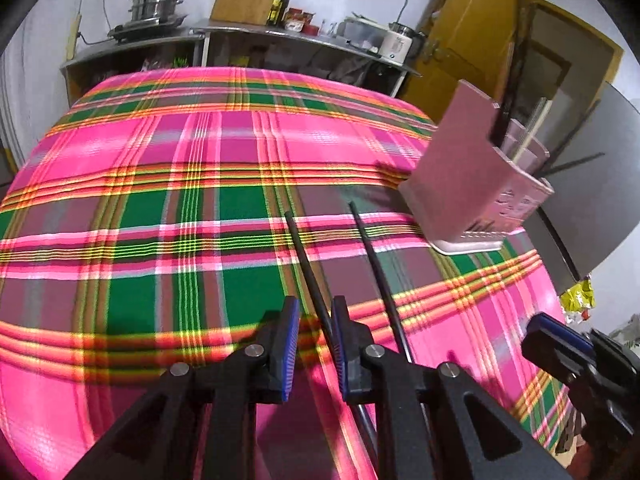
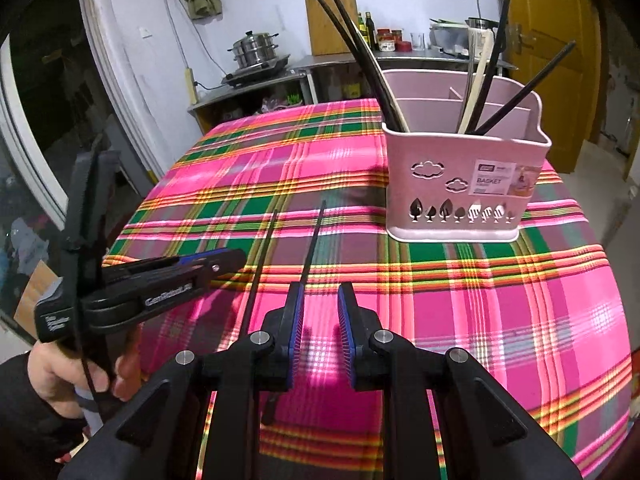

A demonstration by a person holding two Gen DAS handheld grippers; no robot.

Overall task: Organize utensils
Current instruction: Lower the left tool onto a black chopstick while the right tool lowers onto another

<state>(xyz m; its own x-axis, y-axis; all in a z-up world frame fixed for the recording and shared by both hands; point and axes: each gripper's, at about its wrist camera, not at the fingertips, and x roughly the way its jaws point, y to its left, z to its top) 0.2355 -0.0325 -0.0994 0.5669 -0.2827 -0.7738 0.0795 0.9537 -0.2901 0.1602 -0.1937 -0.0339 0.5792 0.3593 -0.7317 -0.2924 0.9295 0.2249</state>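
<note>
Two black chopsticks lie side by side on the plaid tablecloth (image 1: 160, 200). My left gripper (image 1: 315, 320) hovers over the left chopstick (image 1: 308, 272), which runs through the narrow gap near the right pad. The pads do not press on it, so the gripper is open. The right chopstick (image 1: 380, 280) lies just beside it. My right gripper (image 2: 320, 308) is open above that right chopstick (image 2: 314, 236), which passes under its left finger. The left chopstick (image 2: 260, 268) lies by my left gripper (image 2: 236, 258). A pink utensil basket (image 2: 460, 184) holds several black chopsticks (image 2: 360, 52) and a pale handle (image 2: 476, 88).
The basket (image 1: 468, 176) stands near the table's far right edge. A person's hand (image 2: 80, 368) holds the left gripper. Behind the table are a metal counter (image 1: 248, 32) with a steamer pot (image 1: 156, 2), bottles and a cutting board, and a yellow door (image 1: 480, 32).
</note>
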